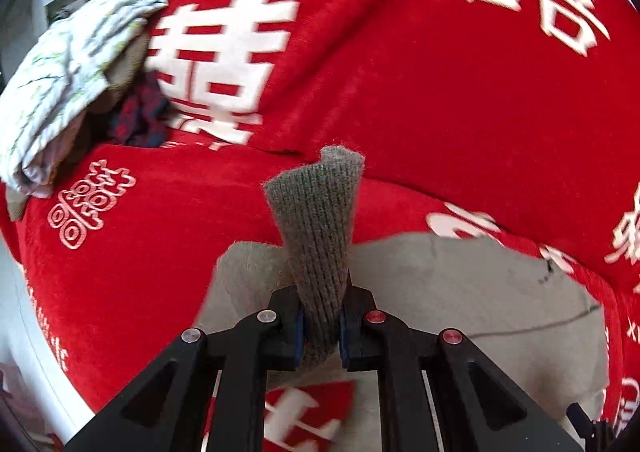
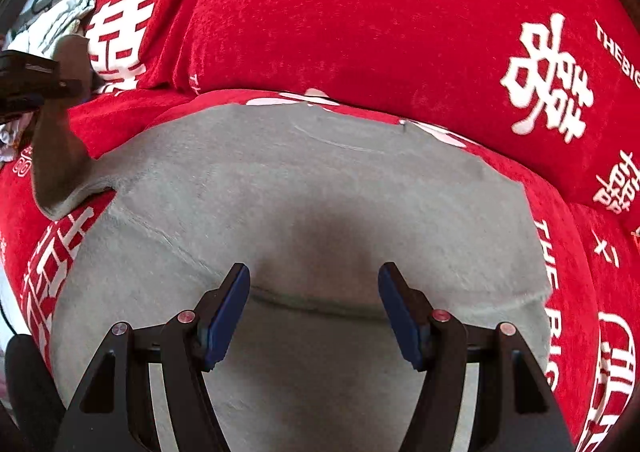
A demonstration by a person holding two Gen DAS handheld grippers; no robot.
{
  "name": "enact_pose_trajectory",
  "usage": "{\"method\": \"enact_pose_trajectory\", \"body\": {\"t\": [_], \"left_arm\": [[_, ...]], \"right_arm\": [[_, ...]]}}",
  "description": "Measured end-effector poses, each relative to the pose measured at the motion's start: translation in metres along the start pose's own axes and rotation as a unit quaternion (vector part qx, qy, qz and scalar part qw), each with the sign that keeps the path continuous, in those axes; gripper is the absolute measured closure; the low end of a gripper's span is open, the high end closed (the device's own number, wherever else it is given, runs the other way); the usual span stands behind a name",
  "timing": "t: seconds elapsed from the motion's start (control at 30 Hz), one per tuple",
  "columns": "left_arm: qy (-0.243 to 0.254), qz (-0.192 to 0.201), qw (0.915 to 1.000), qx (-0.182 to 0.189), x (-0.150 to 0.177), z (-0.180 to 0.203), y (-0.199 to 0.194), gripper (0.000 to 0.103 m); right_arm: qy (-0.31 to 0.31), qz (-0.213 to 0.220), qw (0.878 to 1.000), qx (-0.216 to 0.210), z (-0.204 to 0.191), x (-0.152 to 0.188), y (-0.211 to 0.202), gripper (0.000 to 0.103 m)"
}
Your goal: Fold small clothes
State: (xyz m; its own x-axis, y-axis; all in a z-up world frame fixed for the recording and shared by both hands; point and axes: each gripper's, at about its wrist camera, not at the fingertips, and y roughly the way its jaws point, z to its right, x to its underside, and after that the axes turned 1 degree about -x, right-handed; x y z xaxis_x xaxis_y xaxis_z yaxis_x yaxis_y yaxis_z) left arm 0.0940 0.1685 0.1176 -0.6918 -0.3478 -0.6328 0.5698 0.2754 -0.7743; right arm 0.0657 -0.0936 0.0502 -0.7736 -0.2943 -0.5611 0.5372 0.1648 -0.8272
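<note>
— While the left gripper point(image 1: 322, 326) has its blue pads pressed together, what sits between them?
— A ribbed grey cuff point(image 1: 316, 236). It is pinched low down and stands up past the fingertips, its free end curling over at the top.
— And the right gripper point(image 2: 314, 308)?
— Its fingers point(image 2: 228, 308) are spread wide with nothing between them. They hang over the grey garment point(image 2: 320, 192), and I cannot tell whether the tips touch the cloth.
— Where does that garment lie?
— Flat on the red cover point(image 2: 360, 20), which carries white characters and "HAPPY WEDDING" lettering. A dark shadow falls on the cloth just ahead of the open fingers.
— Does the pinched cuff belong to it?
— From the right wrist view, a sleeve point(image 2: 56, 156) rises off the garment's left edge up to the black body of the left gripper at the frame's left side, so yes.
— Anything further out?
— A pile of clothes point(image 1: 68, 92) at the far left of the cover: a pale printed piece on top, something dark blue and red under it.
</note>
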Motion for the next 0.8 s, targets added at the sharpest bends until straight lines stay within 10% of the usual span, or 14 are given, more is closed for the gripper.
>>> {"method": "enact_pose_trajectory", "body": {"t": [0.8], "left_arm": [[0.133, -0.005, 0.991, 0.005, 0.034, 0.166, -0.015, 0.089]], "right_arm": [[0.068, 0.009, 0.998, -0.005, 0.076, 0.051, -0.005, 0.033]]}}
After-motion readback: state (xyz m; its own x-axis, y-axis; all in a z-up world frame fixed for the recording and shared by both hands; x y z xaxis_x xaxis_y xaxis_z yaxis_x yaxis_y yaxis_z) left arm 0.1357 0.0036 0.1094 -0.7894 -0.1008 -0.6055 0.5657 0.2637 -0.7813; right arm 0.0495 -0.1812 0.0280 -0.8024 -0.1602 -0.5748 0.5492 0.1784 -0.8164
